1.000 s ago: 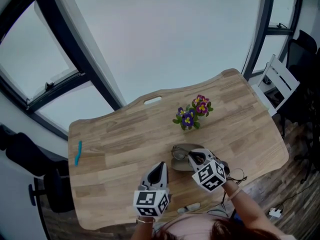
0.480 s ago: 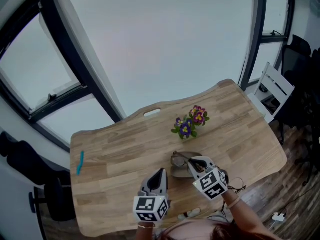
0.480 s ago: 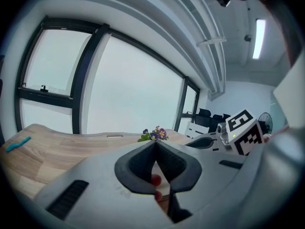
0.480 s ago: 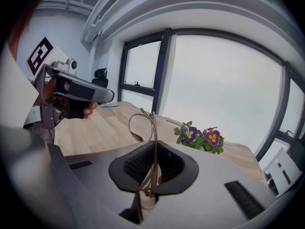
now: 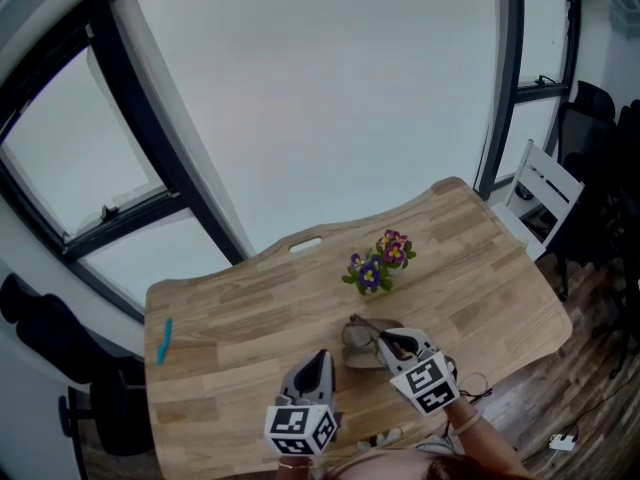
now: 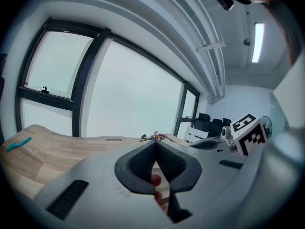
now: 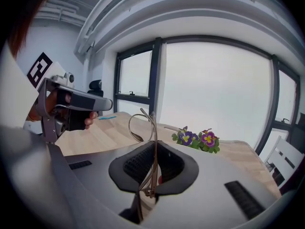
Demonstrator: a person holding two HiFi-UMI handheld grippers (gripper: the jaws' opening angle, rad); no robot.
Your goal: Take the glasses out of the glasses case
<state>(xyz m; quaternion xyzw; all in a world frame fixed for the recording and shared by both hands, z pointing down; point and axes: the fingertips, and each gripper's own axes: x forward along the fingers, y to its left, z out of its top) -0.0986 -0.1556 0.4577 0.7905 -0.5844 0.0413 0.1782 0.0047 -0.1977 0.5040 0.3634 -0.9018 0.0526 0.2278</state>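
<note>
Right gripper (image 5: 384, 339) is clamped on the thin gold-brown wire-frame glasses (image 7: 154, 142). The ribbed black pads (image 7: 138, 162) pinch the frame near the hinge, and the round lens loop stands upright past the jaw tips. In the head view the glasses sit just over the taupe oval glasses case (image 5: 364, 355), which lies flat on the pale plank-wood table (image 5: 250, 308), not far from its near edge.

Left gripper (image 6: 156, 146) has its jaws pressed together with nothing between them. It is held left of the case, not touching it.

The purple and yellow potted flowers (image 5: 379, 261) stand just behind the case. A small teal strip (image 5: 163, 340) lies by the left edge, well apart. The table outline is wavy, with bare wood left of the case. A white slatted chair (image 5: 541, 194) crowds the right corner.
</note>
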